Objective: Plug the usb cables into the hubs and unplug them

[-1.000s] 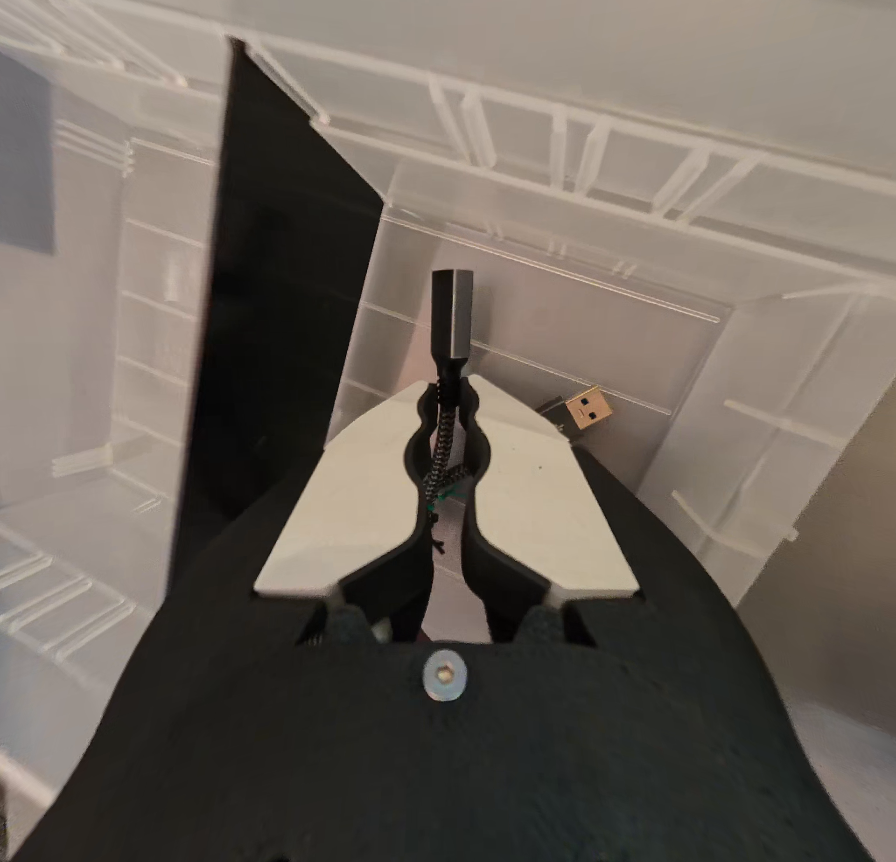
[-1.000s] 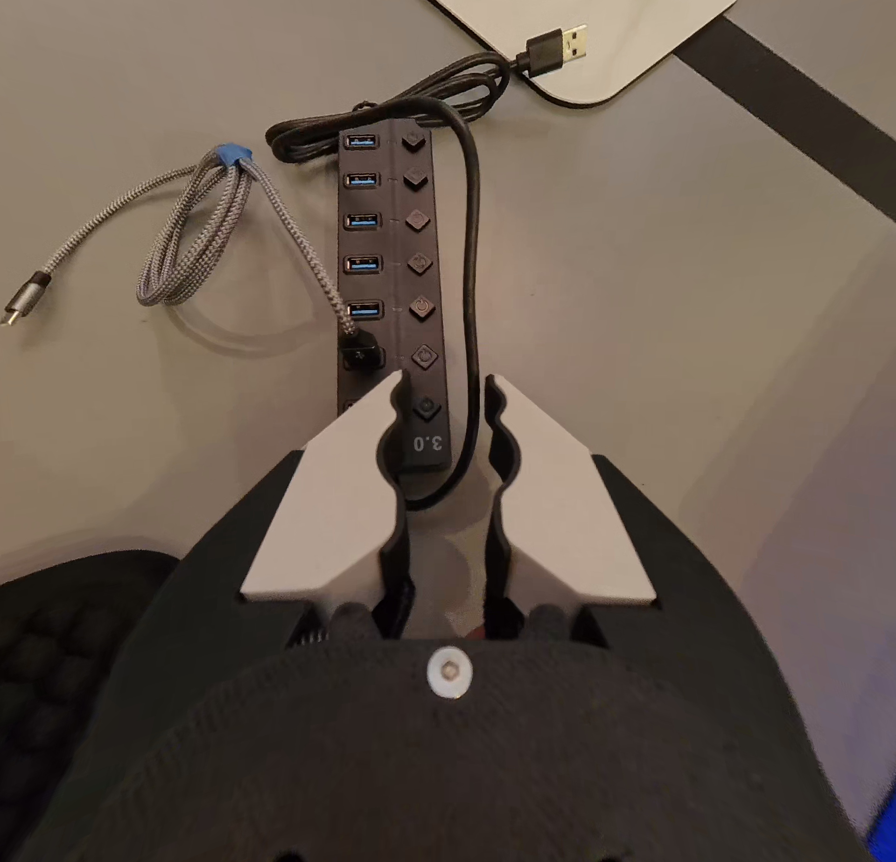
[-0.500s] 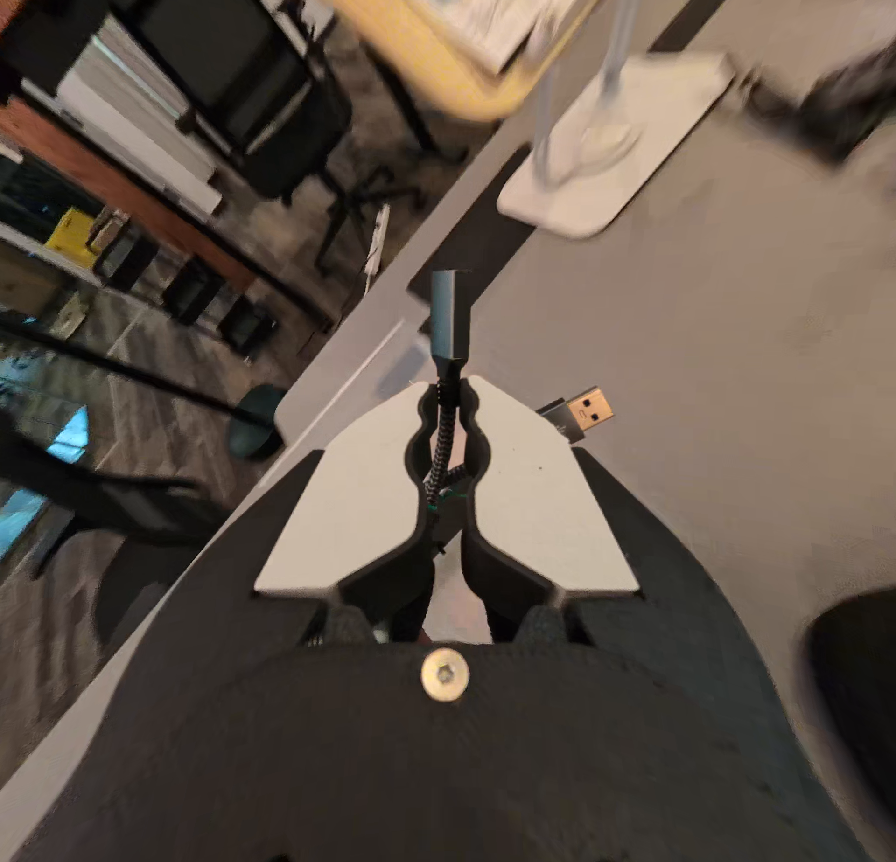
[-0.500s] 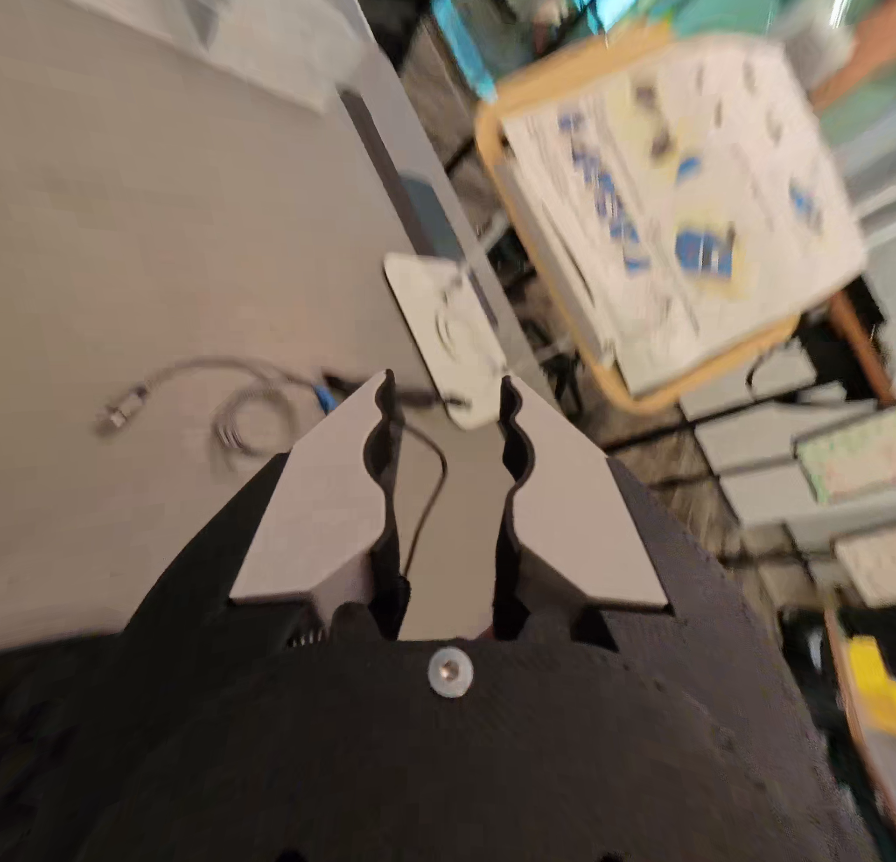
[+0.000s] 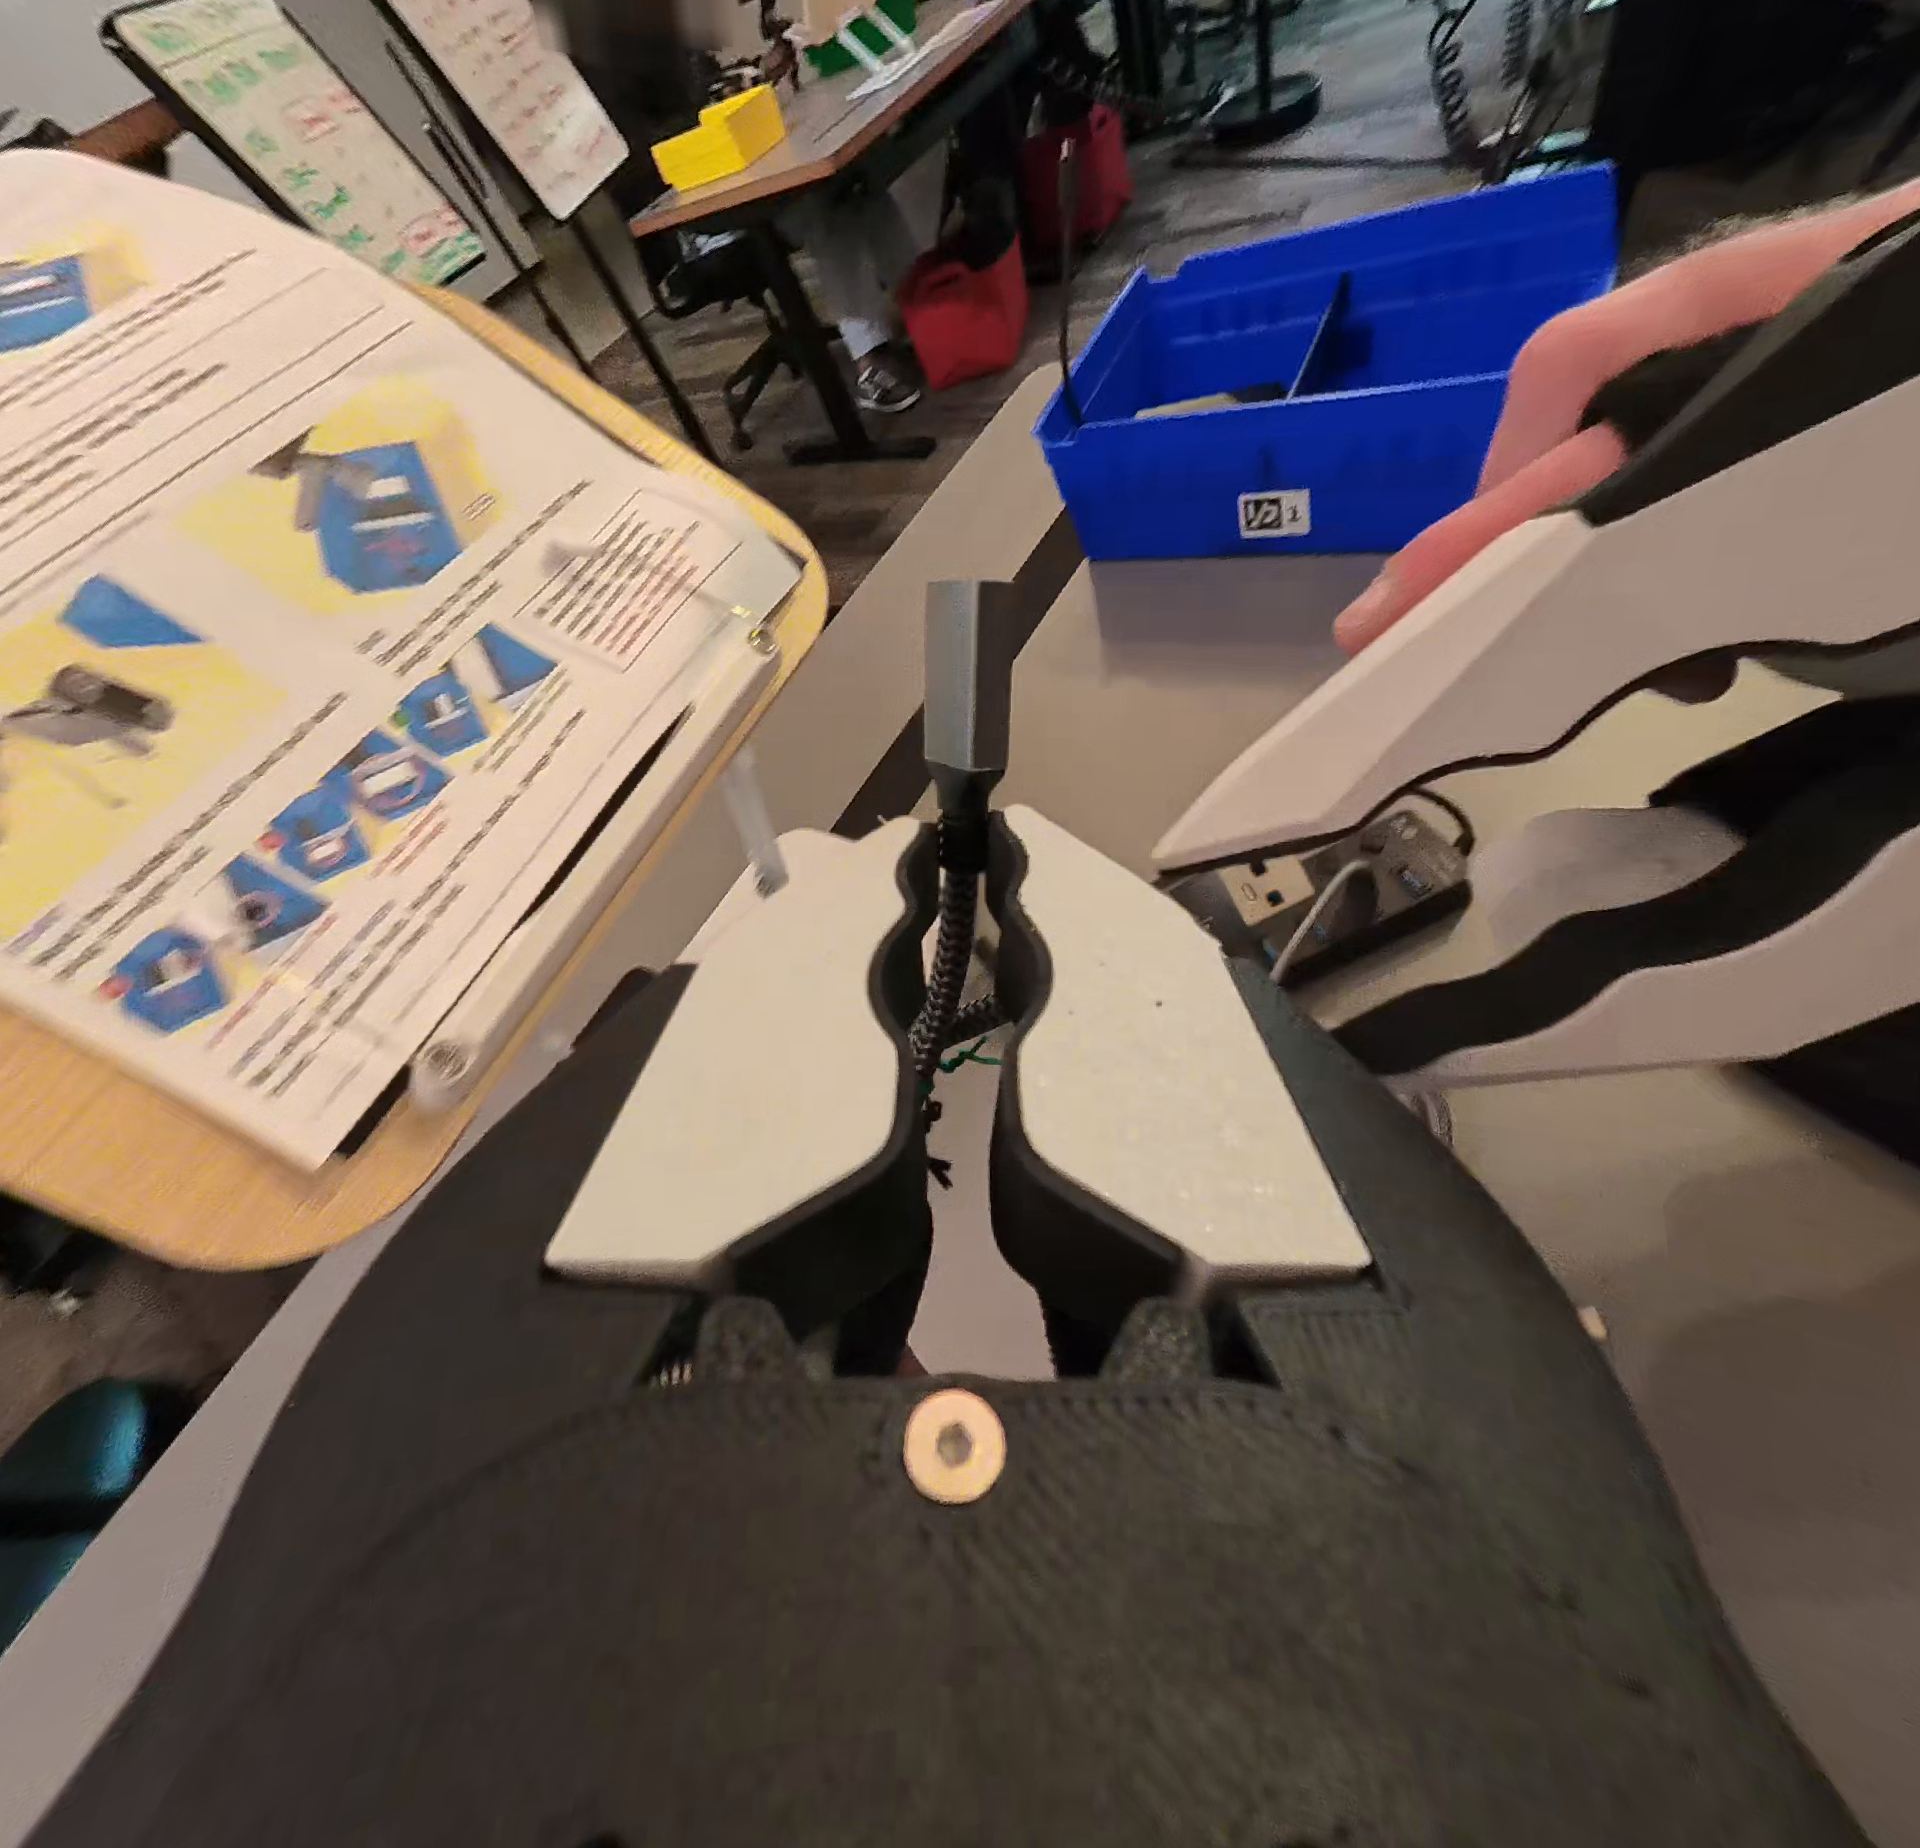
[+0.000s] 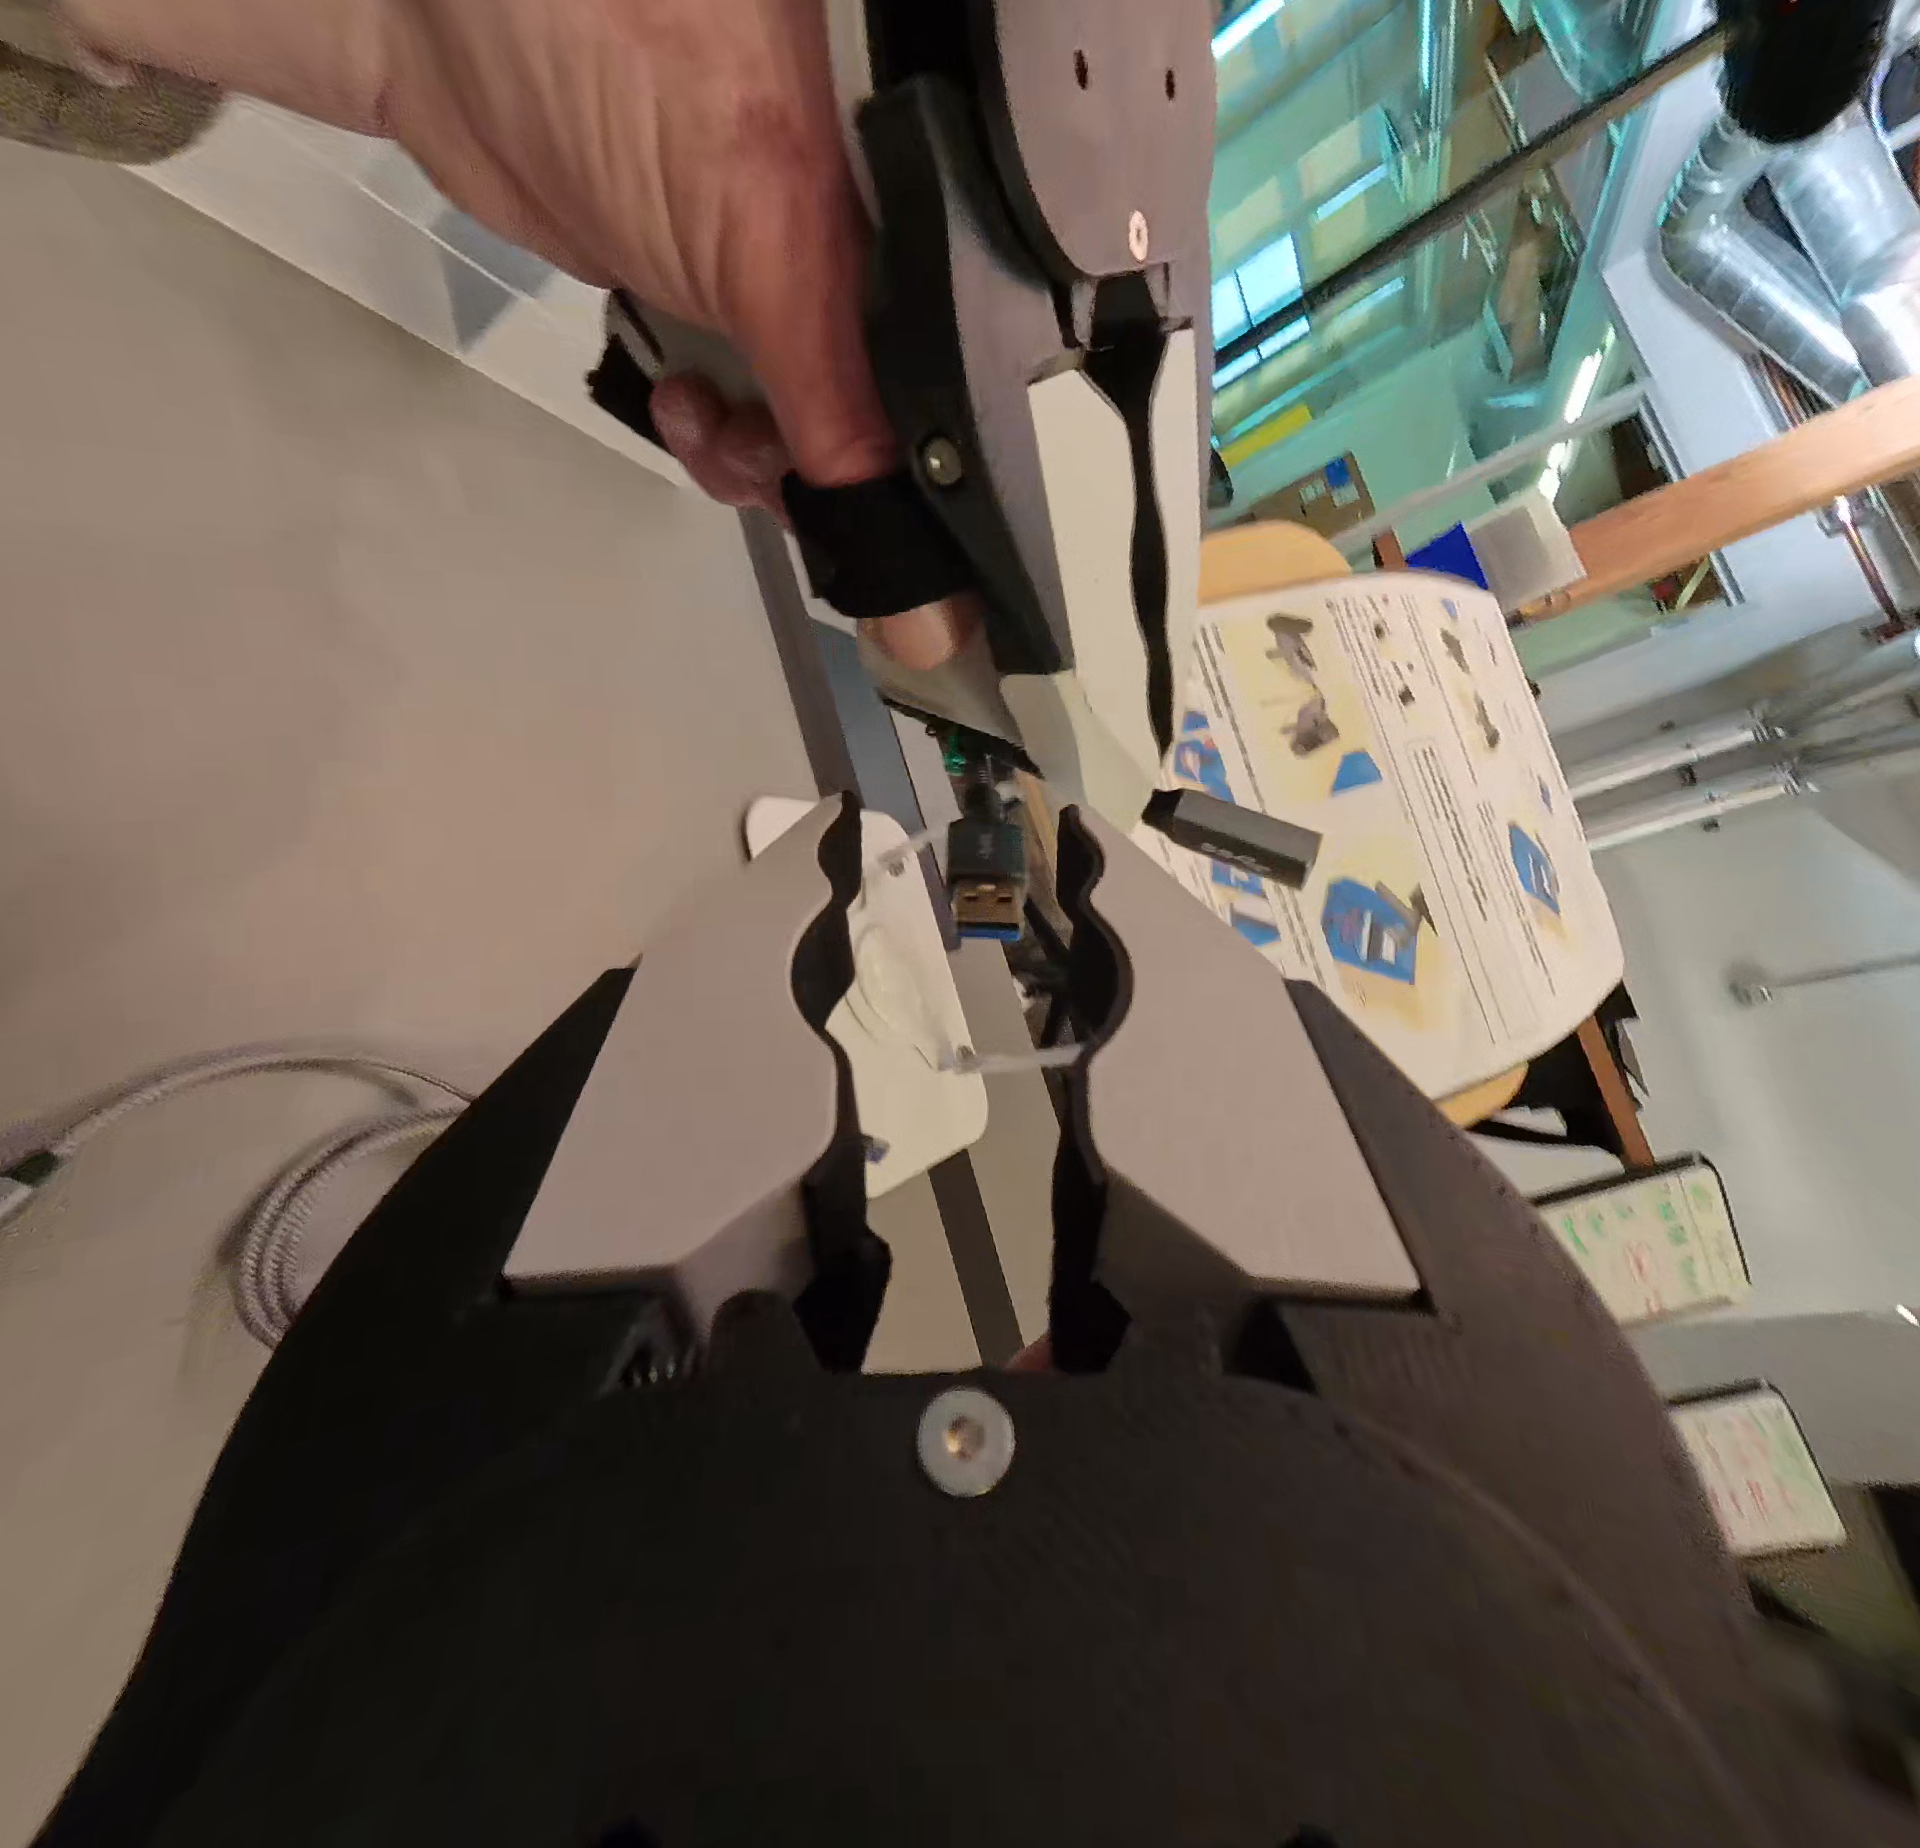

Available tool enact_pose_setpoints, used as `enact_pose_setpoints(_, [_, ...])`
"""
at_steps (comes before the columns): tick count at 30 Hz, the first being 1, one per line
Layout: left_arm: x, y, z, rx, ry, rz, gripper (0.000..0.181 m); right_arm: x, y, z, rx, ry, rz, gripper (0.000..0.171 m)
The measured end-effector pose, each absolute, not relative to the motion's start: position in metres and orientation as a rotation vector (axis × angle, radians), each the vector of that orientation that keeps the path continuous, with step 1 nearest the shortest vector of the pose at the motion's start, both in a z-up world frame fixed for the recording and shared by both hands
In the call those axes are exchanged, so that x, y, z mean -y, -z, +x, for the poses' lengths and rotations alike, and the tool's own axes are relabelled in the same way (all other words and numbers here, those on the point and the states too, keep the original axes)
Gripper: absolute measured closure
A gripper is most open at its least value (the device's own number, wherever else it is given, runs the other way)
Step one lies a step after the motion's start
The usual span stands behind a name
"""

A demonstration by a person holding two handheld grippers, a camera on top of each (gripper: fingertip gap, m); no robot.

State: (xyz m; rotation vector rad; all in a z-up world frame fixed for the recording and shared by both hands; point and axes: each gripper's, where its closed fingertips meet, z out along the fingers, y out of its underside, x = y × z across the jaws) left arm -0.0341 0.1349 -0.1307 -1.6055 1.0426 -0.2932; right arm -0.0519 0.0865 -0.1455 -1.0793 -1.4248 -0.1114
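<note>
My left gripper [image 5: 961,832] is shut on a braided cable [image 5: 951,946]. The cable's grey metal connector [image 5: 966,676] sticks out past the fingertips. The cable's USB-A plug [image 5: 1273,889] shows just right of my left fingers. In the right wrist view a hand [image 6: 623,136] holds the left gripper [image 6: 1132,749] above and ahead, with the grey connector [image 6: 1231,837] at its tips. The USB-A plug [image 6: 987,873] hangs below it, in line with the gap of my right gripper [image 6: 961,842], which is open and empty. I cannot tell whether the plug lies between its fingers. The right gripper [image 5: 1195,868] reaches in from the right.
An instruction board [image 5: 312,655] on a stand is close at the left, and also shows in the right wrist view [image 6: 1403,811]. A blue bin [image 5: 1330,427] stands at the table's far edge. A white base plate [image 6: 904,1019] and a coiled white cable [image 6: 260,1175] lie on the grey table [image 6: 312,707]. About 5 cm separates my left fingertips from my right.
My left gripper left the clear bin and swung over the table, still holding the cable. My right gripper lifted off the black hub and turned toward the left gripper's hanging plug.
</note>
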Motion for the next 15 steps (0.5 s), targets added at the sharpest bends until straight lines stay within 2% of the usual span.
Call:
enact_pose_setpoints(5, [-0.148, 0.135, -0.007, -1.061, 0.381, -1.562, 0.173, -0.112, 0.162, -0.029, 1.418, 0.184, -1.158, 0.141])
enact_pose_setpoints(8, [-0.153, 0.142, -0.004, -1.061, 0.414, -1.559, 0.173, -0.121, 0.166, -0.024, 1.401, 0.203, -1.166, 0.156])
enact_pose_setpoints(15, [-0.159, 0.152, -0.007, -1.043, 0.487, -1.569, 0.173, -0.123, 0.172, -0.027, 1.374, 0.079, -1.216, 0.157])
